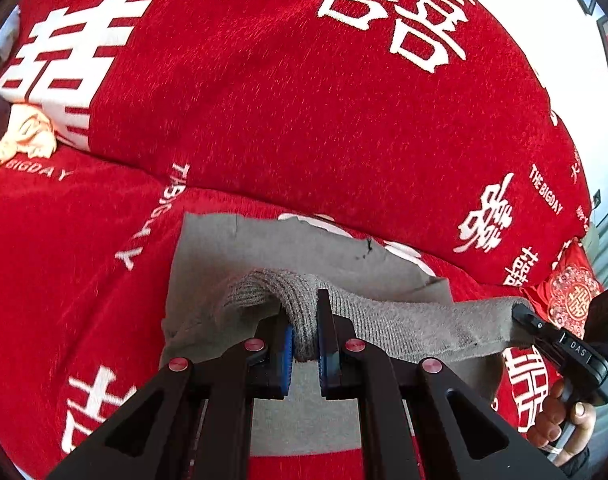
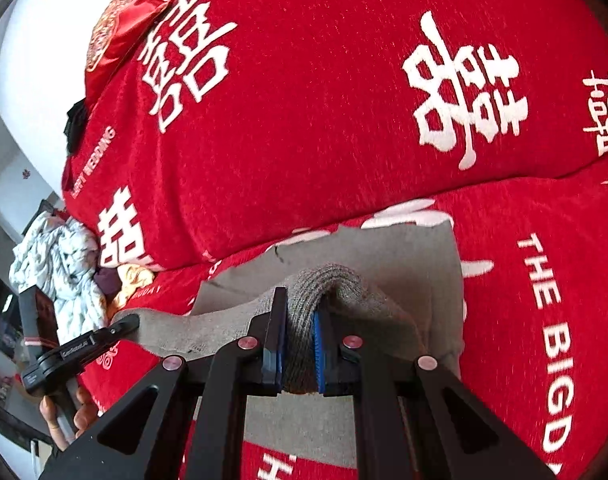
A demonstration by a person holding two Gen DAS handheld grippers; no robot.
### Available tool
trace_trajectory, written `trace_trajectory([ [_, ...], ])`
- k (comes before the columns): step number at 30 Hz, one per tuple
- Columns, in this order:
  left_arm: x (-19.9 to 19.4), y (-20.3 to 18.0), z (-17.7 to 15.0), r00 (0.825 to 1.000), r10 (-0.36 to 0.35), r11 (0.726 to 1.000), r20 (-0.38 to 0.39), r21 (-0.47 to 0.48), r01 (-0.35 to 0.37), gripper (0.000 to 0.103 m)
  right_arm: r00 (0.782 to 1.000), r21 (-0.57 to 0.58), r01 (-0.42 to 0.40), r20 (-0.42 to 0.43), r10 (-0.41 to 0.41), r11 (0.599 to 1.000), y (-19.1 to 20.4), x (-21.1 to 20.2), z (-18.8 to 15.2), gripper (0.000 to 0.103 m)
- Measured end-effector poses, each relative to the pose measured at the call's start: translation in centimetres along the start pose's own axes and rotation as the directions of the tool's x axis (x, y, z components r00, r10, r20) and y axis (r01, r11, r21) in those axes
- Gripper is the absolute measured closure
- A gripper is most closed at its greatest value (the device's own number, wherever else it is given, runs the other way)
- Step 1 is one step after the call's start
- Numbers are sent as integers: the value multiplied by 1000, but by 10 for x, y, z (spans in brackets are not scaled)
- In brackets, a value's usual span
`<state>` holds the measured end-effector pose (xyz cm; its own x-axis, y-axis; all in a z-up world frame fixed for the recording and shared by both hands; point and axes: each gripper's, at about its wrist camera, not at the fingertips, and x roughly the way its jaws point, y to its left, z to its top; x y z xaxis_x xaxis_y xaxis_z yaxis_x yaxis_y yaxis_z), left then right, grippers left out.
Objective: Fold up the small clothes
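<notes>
A small grey garment (image 1: 264,252) lies on a red bed cover with white characters (image 1: 264,100). Its ribbed hem is lifted and stretched between both grippers. My left gripper (image 1: 304,328) is shut on the left end of the ribbed hem (image 1: 300,300). My right gripper (image 2: 300,336) is shut on the other end of the hem (image 2: 327,284). The right gripper also shows in the left wrist view (image 1: 523,316) at the far right, and the left gripper shows in the right wrist view (image 2: 128,324) at the left. The rest of the garment (image 2: 383,248) lies flat below.
A big red pillow (image 2: 304,100) lies just behind the garment. A pile of other clothes (image 2: 64,264), white and orange, sits at the bed's left end; an orange piece (image 1: 24,132) shows in the left view. A small red cushion (image 1: 571,292) lies at the right.
</notes>
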<state>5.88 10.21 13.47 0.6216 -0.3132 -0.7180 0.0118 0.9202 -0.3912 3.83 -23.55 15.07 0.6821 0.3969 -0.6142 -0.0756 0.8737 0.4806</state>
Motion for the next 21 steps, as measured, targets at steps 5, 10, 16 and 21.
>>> trace_trajectory([
  [5, 25, -5, 17, 999, 29, 1000, -24, 11, -29, 93, 999, 20, 38, -8, -38, 999, -3, 19, 15, 91],
  [10, 48, -9, 33, 998, 40, 999, -41, 19, -39, 93, 997, 48, 67, -29, -66, 997, -12, 41, 27, 91],
  [16, 84, -3, 41, 995, 64, 998, -82, 17, -63, 93, 993, 74, 101, -62, -96, 992, -27, 73, 39, 91],
  [21, 122, 8, 40, 987, 83, 996, -134, -2, -84, 93, 983, 77, 145, -128, -134, 986, -42, 113, 42, 91],
])
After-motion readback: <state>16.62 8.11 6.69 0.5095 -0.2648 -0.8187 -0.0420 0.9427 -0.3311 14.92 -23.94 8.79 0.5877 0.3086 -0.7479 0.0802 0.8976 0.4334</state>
